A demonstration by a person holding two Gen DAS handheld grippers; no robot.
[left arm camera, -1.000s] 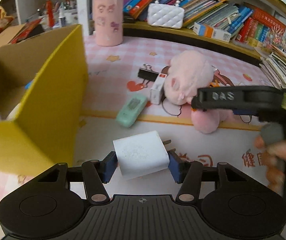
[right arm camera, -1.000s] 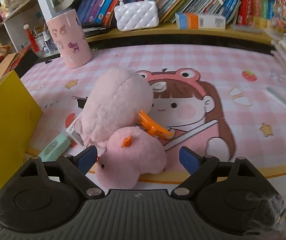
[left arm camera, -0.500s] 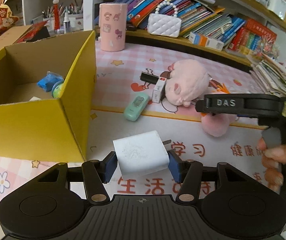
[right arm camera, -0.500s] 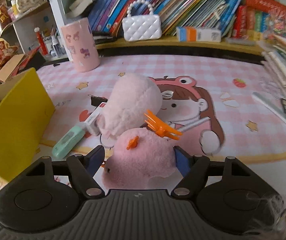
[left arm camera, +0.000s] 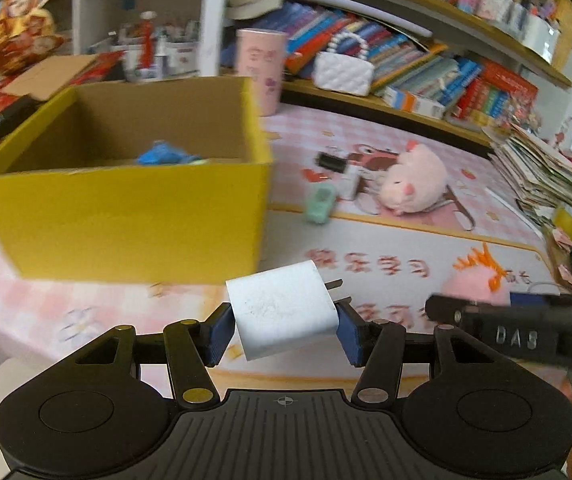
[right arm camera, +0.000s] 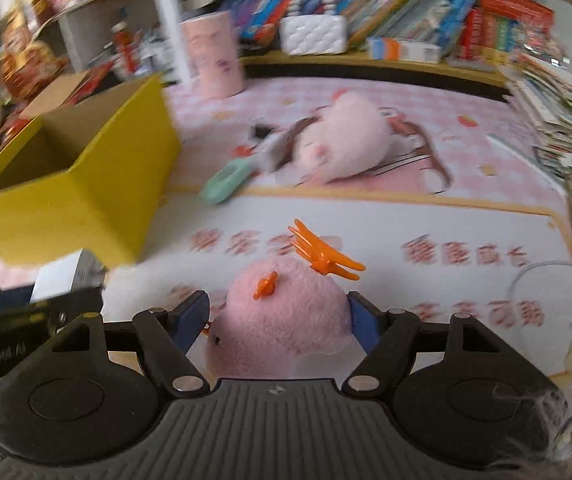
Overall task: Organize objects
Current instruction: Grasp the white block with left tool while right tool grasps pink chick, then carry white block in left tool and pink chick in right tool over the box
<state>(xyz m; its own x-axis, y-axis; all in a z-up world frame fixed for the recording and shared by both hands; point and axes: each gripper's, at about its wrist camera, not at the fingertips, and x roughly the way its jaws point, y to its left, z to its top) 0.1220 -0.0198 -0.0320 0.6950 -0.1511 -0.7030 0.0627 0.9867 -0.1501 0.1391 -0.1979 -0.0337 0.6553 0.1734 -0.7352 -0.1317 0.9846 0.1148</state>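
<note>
Both loads lifted off the surface since earlier: left tongs [left arm camera: 283,330] clamp white charger [left arm camera: 283,312], right tongs [right arm camera: 279,318] squeeze pink plush chick [right arm camera: 281,312]; yellow box [left arm camera: 133,208] ahead-left, likely destination.

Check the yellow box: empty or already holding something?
Not empty. Over the front wall of the open-topped yellow box, a blue item lies on its floor; what else is inside cannot be told.
</note>
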